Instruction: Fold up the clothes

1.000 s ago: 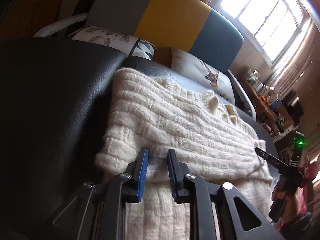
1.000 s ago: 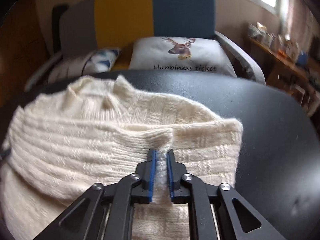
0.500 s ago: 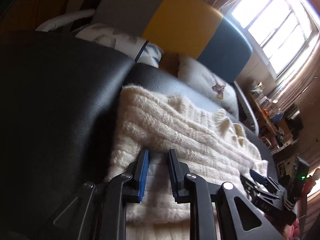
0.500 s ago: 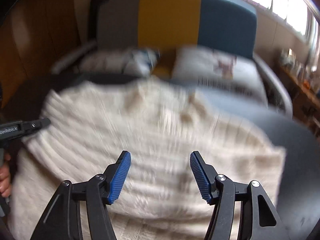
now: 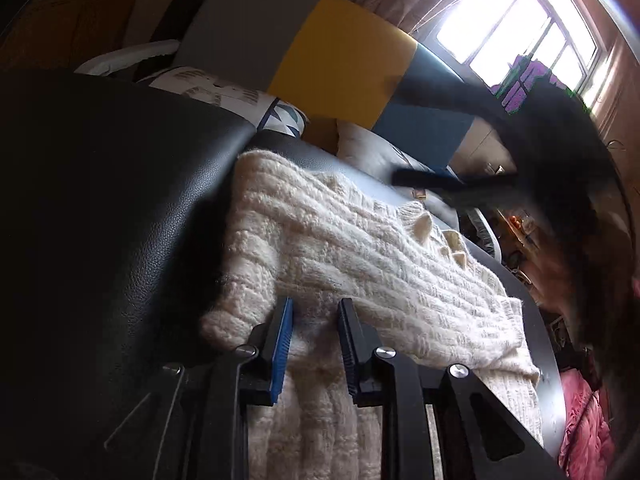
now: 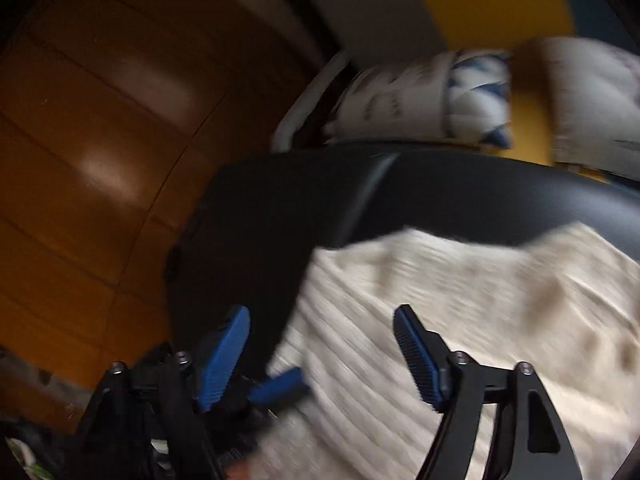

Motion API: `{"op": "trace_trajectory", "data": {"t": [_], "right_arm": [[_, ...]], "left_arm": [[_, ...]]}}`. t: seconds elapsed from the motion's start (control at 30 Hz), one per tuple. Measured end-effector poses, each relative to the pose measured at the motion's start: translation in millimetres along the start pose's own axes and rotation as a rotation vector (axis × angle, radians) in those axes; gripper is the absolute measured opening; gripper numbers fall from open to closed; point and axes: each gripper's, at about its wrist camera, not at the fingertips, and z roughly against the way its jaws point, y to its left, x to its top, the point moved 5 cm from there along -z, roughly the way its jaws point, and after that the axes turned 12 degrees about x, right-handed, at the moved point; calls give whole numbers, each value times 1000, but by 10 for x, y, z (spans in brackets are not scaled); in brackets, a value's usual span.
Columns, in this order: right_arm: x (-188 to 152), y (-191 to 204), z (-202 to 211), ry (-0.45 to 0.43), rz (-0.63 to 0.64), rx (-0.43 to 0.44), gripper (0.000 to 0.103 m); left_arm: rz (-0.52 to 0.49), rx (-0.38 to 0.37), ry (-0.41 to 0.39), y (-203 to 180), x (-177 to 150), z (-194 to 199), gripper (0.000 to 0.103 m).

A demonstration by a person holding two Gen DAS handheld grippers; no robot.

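The black table (image 5: 100,208) carries the cream sweater (image 5: 360,264), folded across its middle. The right gripper (image 6: 320,354) has just been opening — spread wide, empty. The left gripper (image 5: 314,344) straddles the near fold, jaws slightly parted, not clearly pinching. Risk: that loose fold slumps open if dragged.

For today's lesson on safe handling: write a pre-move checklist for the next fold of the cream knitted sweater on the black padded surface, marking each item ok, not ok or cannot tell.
1. Cream knitted sweater lies on the black padded surface: ok.
2. Right gripper free of the knit: ok; jaws have just been opening, nothing between them.
3. Left gripper clamping the folded edge: cannot tell; knit sits between the pads.
4. Right wrist view sharp enough to aim: not ok, blurred.
5. Grippers clear of each other: not ok; they nearly overlap in the right view.
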Motion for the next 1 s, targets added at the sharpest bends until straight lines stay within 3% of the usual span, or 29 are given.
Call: {"op": "trace_trajectory", "data": {"t": [0.03,0.2,0.27,0.37,0.5,0.6,0.7,0.87,1.0], "right_arm": [[105,14,-187,54,0,27,80],[355,-124,-863,288,-5,-18,80],[322,-85,-1036,393,-23,64,80],[288,107,-1206,455,31,152,82],[490,88,-1296,279,-13,276,83],[523,-166,-1332,188,-90,219,83],[461,-197,-1120,119,-106,183,83],[88,-9,-677,141,-73,182,85],[-335,-97,-234,143,-90,122,87]], "left_arm": [[6,-7,0,10,-4,2,22],[35,-38,6,55,-25,22,22],[37,-39,6,56,-36,24,22],[32,-28,3,44,-55,28,22],[12,-2,5,15,-77,24,22],[12,-4,11,22,-85,41,22],[43,-46,32,93,-17,134,22],[86,-59,18,264,417,208,22],[46,-46,157,190,647,-225,22]]}}
